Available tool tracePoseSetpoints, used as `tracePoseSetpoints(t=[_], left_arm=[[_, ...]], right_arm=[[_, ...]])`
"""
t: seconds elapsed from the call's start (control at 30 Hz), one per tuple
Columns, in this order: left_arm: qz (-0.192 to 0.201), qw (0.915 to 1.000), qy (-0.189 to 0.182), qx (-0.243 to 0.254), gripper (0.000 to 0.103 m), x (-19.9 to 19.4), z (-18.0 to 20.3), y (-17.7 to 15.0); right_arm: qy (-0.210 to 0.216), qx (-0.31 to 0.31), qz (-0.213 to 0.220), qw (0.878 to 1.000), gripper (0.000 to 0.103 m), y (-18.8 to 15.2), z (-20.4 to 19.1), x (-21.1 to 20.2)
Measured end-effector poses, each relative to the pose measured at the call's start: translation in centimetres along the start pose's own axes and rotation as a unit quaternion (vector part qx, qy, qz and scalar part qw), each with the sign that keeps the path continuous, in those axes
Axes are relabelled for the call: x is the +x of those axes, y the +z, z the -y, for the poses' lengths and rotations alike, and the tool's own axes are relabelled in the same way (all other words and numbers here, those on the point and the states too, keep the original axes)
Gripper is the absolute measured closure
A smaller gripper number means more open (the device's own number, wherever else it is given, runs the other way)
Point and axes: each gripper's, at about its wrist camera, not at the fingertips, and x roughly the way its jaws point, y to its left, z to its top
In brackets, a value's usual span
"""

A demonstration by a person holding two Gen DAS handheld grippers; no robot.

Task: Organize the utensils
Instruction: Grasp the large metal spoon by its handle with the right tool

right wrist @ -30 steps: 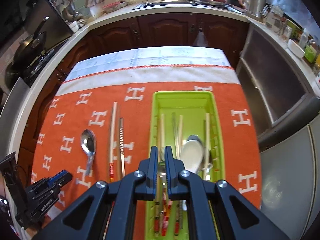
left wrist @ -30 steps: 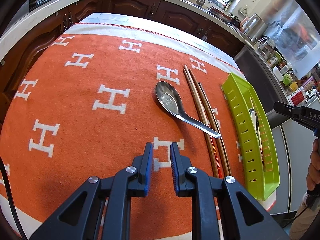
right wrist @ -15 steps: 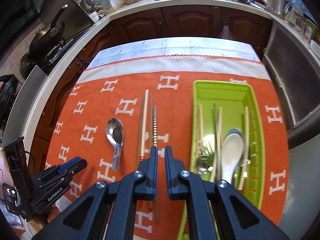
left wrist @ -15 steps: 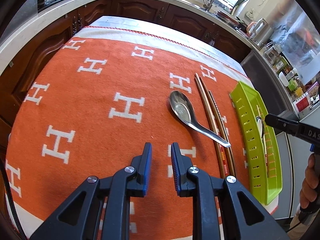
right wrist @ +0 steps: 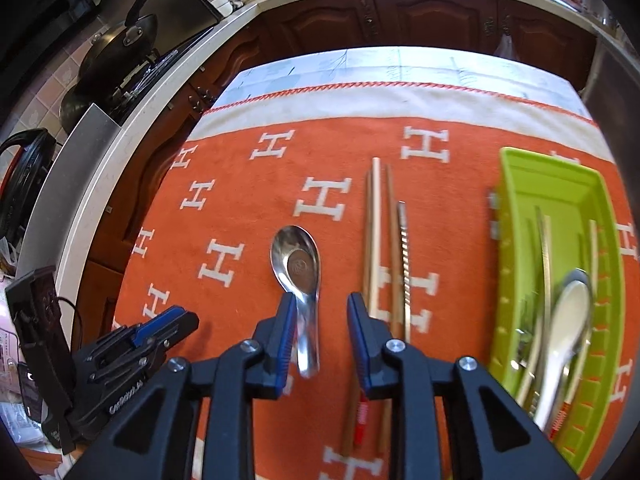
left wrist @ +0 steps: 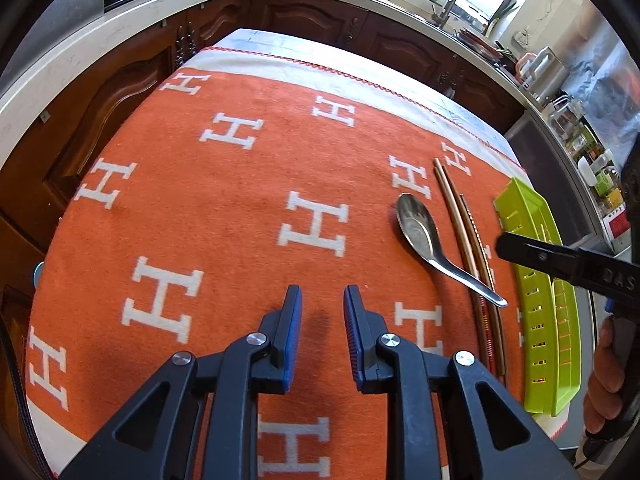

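Left wrist view first. What do you see?

— The left gripper (left wrist: 322, 300) hangs over an orange cloth (left wrist: 224, 208) with white H shapes. Its blue pads are a little apart and nothing is between them. It holds nothing.

— Where are the things to tidy?

— A shiny metal spoon (left wrist: 430, 242) lies on the cloth, off to the right. Just beside it lie the brown chopsticks (left wrist: 466, 248). Past them is a green tray (left wrist: 536, 312) at the cloth's edge. A black finger of the right gripper (left wrist: 560, 260) sticks in from the right, above the tray, and a hand (left wrist: 604, 376) is below it.

— Now the right wrist view?

— The right gripper (right wrist: 320, 304) is over the metal spoon (right wrist: 298, 268). Its jaws are opening. The spoon's handle sits in the gap between the pads, close to the left one, but I see no squeeze on it. The chopsticks (right wrist: 380, 240) lie just right of the spoon. The green tray (right wrist: 516, 264) is further right, with a white spoon (right wrist: 566, 320) and more chopsticks inside. The left gripper (right wrist: 160, 330) shows at the lower left.
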Motion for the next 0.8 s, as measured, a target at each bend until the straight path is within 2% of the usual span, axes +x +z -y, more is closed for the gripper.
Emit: tracePoseSetpoints(t=[0.4, 0.43, 0.67, 0.7, 0.73, 0.8], left_arm=[[-0.008, 0.9999, -0.001, -0.008, 0.084, 1.2, -0.7, 0.5], [-0.008, 0.9999, -0.001, -0.009, 0.084, 1.3, -0.7, 0.5], [-0.009, 0.9999, 0.001, -0.014, 0.084, 1.6, -1.2, 0.7], [-0.009, 0.9998, 0.001, -0.015, 0.084, 1.6, -1.2, 0.7], [-0.009, 0.9998, 0.001, -0.015, 0.084, 1.6, -1.1, 0.7], [-0.008, 0.9999, 0.001, -0.014, 0.084, 1.5, -1.1, 0.6]], right_arm=[[-0.014, -0.002, -0.024, 1.0, 0.077, 2.8, -0.2, 6.6], [-0.019, -0.01, -0.01, 1.0, 0.077, 2.8, -0.5, 6.5], [-0.061, -0.089, 0.006, 0.994, 0.077, 2.0, -2.8, 7.1], [-0.07, -0.104, 0.01, 0.992, 0.082, 1.7, -3.3, 7.1], [-0.076, -0.117, 0.012, 0.99, 0.091, 1.4, -3.7, 7.1], [-0.081, -0.133, 0.016, 0.988, 0.097, 0.9, -4.3, 7.1]])
